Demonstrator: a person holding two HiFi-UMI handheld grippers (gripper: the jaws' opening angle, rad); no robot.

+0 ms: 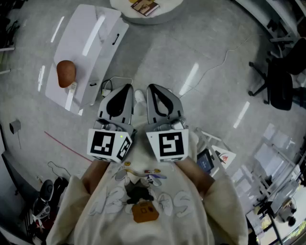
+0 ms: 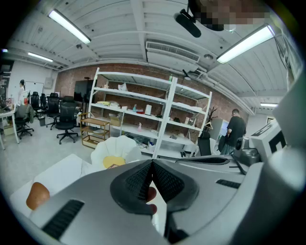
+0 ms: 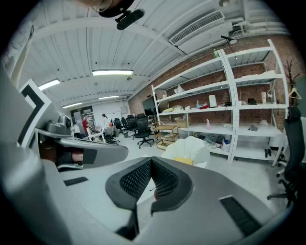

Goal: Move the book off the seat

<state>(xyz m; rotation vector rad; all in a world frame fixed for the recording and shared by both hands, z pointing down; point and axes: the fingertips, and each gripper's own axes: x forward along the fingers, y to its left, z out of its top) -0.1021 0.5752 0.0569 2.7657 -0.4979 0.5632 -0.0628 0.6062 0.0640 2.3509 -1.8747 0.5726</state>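
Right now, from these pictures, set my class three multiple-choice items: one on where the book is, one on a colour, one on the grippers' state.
1. Where is the book?
A. on the seat
B. beside the seat
C. under the seat

2. What colour is the lump on the white table?
A. green
B. brown
C. blue

3. How do the left gripper and the right gripper stand?
A. wide open
B. shut on the book
C. shut, empty

Answers:
1 A: the head view shows the book lying on top of the seat.
2 B: the lump is plainly brown against the white.
3 C: in each gripper view the pads meet with nothing between them.
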